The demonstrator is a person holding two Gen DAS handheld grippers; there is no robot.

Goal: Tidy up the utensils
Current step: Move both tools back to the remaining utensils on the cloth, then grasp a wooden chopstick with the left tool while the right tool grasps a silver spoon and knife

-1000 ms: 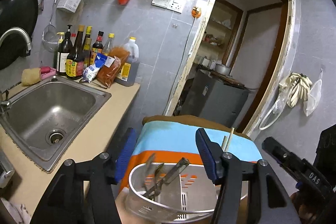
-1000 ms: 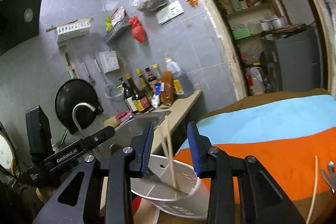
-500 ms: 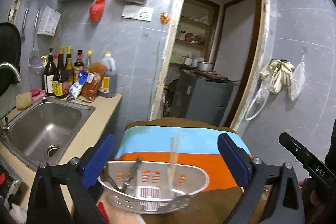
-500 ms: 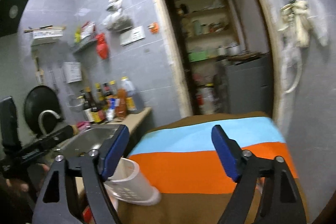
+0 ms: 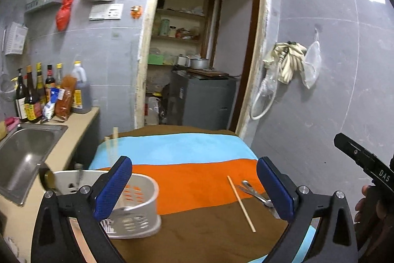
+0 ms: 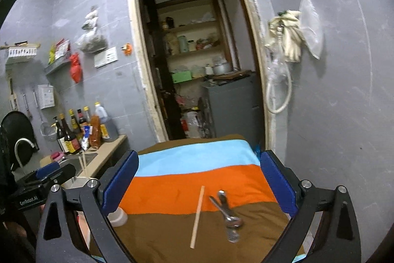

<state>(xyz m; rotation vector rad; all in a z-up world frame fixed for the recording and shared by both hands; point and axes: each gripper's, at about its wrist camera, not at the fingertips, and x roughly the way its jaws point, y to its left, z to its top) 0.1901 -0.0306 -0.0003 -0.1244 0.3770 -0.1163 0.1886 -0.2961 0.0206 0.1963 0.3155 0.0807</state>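
Observation:
A white slotted utensil basket (image 5: 138, 201) stands at the left edge of the table's striped cloth (image 5: 192, 174), with two chopsticks (image 5: 112, 147) upright in it. One loose chopstick (image 6: 198, 212) and two metal spoons (image 6: 227, 211) lie on the cloth to the right; the left wrist view shows that chopstick (image 5: 241, 203) and the spoons (image 5: 256, 194) too. My left gripper (image 5: 194, 189) is open wide and empty, just right of the basket. My right gripper (image 6: 198, 186) hangs above the loose chopstick and spoons, its jaws opening with nothing held between them.
A steel sink (image 5: 22, 154) and a counter with sauce bottles (image 5: 37, 95) lie to the left. Straight ahead is a doorway with a grey cabinet (image 5: 204, 100). A grey wall with hanging gloves (image 5: 288, 61) bounds the right side.
Both grippers have opened and drawn back from the basket, swinging right toward the doorway. The chopsticks that were between the right fingers now stand in the basket.

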